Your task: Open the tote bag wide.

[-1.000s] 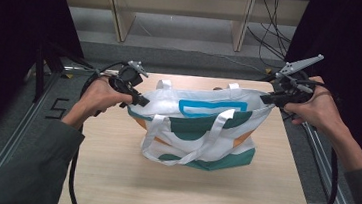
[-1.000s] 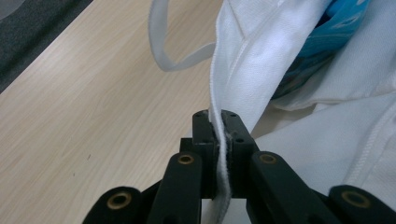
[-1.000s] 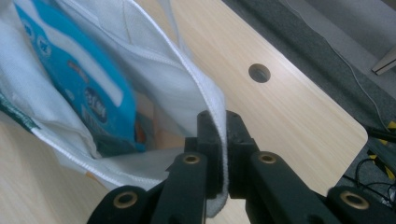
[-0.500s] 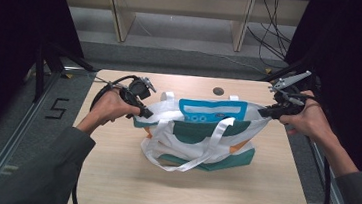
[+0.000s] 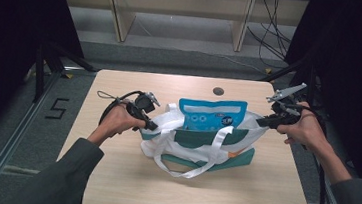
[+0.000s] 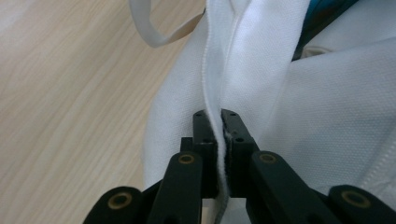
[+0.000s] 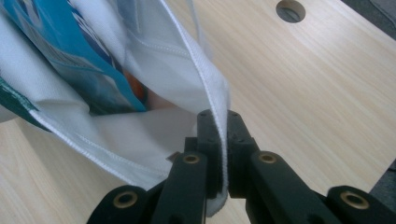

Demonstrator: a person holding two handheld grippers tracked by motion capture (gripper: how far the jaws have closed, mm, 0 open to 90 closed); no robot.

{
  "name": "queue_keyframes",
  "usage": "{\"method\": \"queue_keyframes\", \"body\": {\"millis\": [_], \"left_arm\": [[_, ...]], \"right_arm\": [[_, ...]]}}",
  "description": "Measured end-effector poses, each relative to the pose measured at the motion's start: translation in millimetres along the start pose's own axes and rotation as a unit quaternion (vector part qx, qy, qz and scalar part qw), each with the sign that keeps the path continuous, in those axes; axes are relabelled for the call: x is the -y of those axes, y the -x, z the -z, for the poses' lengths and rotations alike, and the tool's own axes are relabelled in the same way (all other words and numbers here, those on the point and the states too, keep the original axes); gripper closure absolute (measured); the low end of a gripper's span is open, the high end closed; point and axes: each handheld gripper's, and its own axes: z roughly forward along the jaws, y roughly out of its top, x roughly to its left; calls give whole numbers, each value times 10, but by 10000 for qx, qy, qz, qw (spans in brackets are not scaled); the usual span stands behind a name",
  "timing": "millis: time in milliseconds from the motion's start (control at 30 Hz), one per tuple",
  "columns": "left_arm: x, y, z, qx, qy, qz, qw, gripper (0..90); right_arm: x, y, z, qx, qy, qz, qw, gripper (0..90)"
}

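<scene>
The bag (image 5: 200, 141), white with teal patches, sits mid-table (image 5: 125, 187), stretched between 2 grippers. The left gripper (image 5: 150, 125) has its fingers (image 6: 205, 140) clamped on the bag's white hem at one end; the right gripper (image 5: 263, 123) has its fingers (image 7: 210, 140) clamped on the hem at the other end. Between the 2 sets of fingers the mouth stands open, and a blue pouch (image 5: 211, 114) stands upright in it, its top above the rim. Bare wood lies on the outer side of each gripper up to the table's side edges, with a wider bare strip toward the near edge; beyond the pouch, a round hole (image 5: 218, 91) sits near the far edge. A "5" (image 5: 57, 108) is marked on the floor left of the table. The pouch carries print, too small to read. The high view gives the whole bag, its white straps (image 5: 198, 166) drooping toward the near edge; the left gripper view gives the hem's stitching pinched between the pads; the right gripper view looks inside the bag, where the pouch leans against the wall and something orange (image 7: 136, 88) shows beneath it.
</scene>
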Motion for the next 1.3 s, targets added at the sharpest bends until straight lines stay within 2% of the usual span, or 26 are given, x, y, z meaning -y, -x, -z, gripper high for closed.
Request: {"method": "queue_keyframes", "body": {"millis": [33,67,100,167,200,233,267,300,367,400,433,467,533,567,600,633,767,800,900,967,1000,1067,1133,1167,1233,1300], "left_arm": [[26,5,-52,-3,91,93,9999,853],[49,17,-96,16,135,174,9998,853],[61,9,-122,-5,106,86,9999,853],[93,17,-182,-104,51,-23,9999,851],[140,16,-249,-22,166,118,9998,851],[140,16,-249,-22,166,118,9998,852],[166,1,-280,18,196,134,9997,852],[190,-2,-309,70,210,235,9995,853],[226,-16,-366,153,229,365,9990,855],[241,-28,-404,150,233,316,9991,855],[258,-16,-444,162,229,364,9989,854],[268,-13,-483,144,185,309,9992,855],[276,-1,-507,144,167,355,9991,855],[278,-9,-522,142,163,300,9993,856],[285,4,-540,119,172,352,9992,856],[290,1,-557,127,148,305,9993,856],[320,-30,-676,194,70,367,9991,855],[325,-49,-723,207,65,335,9992,854],[331,-72,-760,256,82,382,9989,854],[352,-68,-773,239,128,470,9985,854],[358,-64,-770,227,140,431,9987,854],[365,-54,-748,226,187,427,9987,847],[368,-69,-738,272,185,455,9984,845],[369,-80,-724,278,187,442,9985,821],[355,-80,-677,309,198,515,9980,765],[308,-14,-558,224,182,433,9986,679]], "right_arm": [[18,-15,-38,-4,85,-107,9999,877],[38,-14,-63,-12,37,-104,9999,877],[58,18,-84,104,-21,10,9999,877],[92,12,-139,50,-14,12,10000,877],[139,8,-211,29,-172,51,9998,876],[139,8,-211,29,-172,51,9998,876],[164,-23,-258,-70,-222,-65,9997,876],[194,-4,-308,4,-263,2,9997,875],[240,-2,-416,-39,-283,-5,9996,873],[254,-33,-471,-206,-213,-185,9994,873],[280,-42,-529,-296,-214,-254,9990,872],[329,-14,-601,-158,-318,-74,9993,872],[345,-17,-627,-107,-316,-80,9994,872],[376,-81,-683,-476,-212,-385,9979,872],[376,-81,-683,-476,-212,-385,9979,872],[431,-31,-737,-133,-291,-91,9994,873],[501,-59,-827,-107,-301,-70,9995,873],[532,-111,-891,-239,-187,-259,9992,873],[572,-73,-923,-146,-256,-101,9995,873],[610,-83,-976,-217,-199,-218,9993,875],[629,-87,-992,-216,-252,-273,9991,875],[660,-72,-1021,-108,-171,-169,9997,875],[668,-82,-1030,-131,-57,-219,9997,874],[652,-89,-979,-158,-147,-311,9993,864],[640,-79,-957,-100,-103,-216,9997,857],[603,-94,-857,-87,-5,-226,9997,822]]}}
